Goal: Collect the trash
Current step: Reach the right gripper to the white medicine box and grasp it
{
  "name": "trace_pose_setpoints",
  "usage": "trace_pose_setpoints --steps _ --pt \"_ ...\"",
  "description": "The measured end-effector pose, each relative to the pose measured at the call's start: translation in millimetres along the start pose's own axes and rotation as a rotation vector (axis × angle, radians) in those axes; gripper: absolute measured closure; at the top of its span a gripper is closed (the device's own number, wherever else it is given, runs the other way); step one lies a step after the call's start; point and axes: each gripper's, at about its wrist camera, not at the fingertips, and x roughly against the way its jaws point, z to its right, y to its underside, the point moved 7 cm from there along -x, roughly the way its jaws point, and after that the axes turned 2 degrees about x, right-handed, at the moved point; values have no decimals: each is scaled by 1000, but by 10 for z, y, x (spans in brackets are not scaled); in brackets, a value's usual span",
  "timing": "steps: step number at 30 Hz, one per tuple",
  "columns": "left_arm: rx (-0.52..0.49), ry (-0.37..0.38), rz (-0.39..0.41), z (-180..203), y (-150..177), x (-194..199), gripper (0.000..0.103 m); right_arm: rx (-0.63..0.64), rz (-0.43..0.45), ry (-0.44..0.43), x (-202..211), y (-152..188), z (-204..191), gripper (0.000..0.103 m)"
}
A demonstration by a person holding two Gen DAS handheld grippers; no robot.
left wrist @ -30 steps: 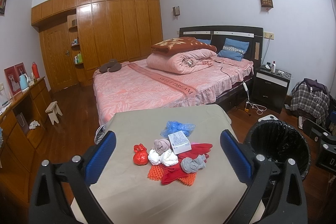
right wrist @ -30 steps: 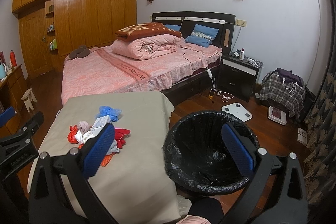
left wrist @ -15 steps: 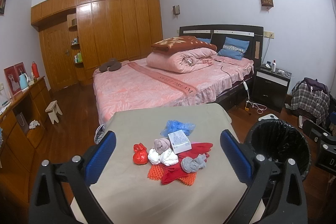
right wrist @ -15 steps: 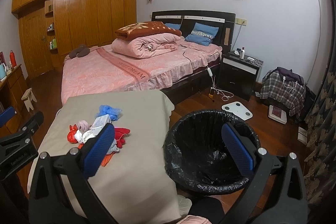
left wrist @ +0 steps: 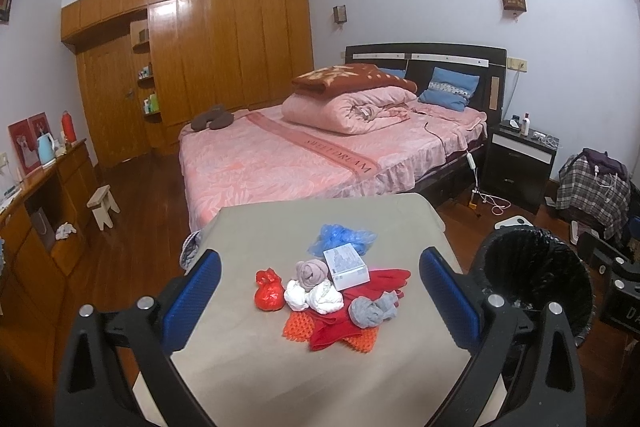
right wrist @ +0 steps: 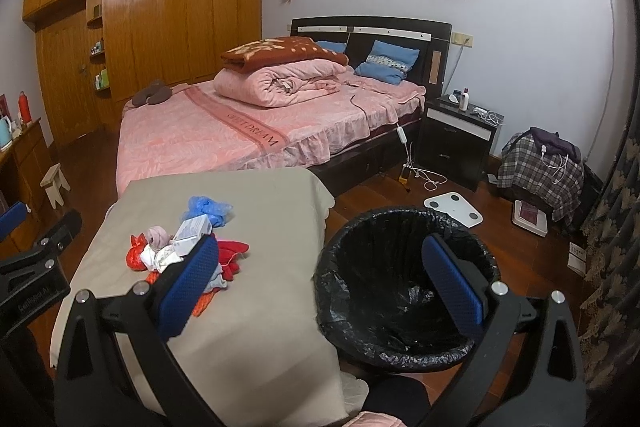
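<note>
step: we judge collection not yet begun | left gripper [left wrist: 320, 287] wide open, empty, trash pile [left wrist: 336, 291] (small box, red bag, wads) lying ahead between its jaws | right gripper [right wrist: 320, 281] wide open, empty, bin [right wrist: 404, 287] framed between its jaws | next: lower left onto one piece

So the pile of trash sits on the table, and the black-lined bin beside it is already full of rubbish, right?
Not quite. The pile does sit on the table, but the bin beside it looks empty: the right wrist view shows only its black liner inside.
</note>
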Motion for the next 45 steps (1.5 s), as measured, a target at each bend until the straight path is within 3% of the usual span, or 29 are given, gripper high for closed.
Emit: trace_pose_setpoints --steps 7,15,23,27,36,39,45 --pt "11 -25 -9 -146 67 -173 6 2 -9 -28 -243 16 -158 5" --pt "29 -86 -64 -580 312 -699 6 19 0 -68 -741 48 -453 6" --pt "69 -145 -60 -942 514 -1215 6 49 -43 -170 -1461 134 -949 36" --pt "49 -170 -82 -1007 605 -1469 7 53 -98 -221 -1824 248 -1221 42" --pt "85 -232 -105 -1320 702 -1831 9 143 -146 -301 -2313 356 -1882 42" --pt "95 -241 -109 -1419 717 -1904 9 161 -152 -319 -2344 394 -2026 33" --pt "106 -264 -130 -1546 768 -1990 9 217 -177 -316 -2454 493 -2219 29"
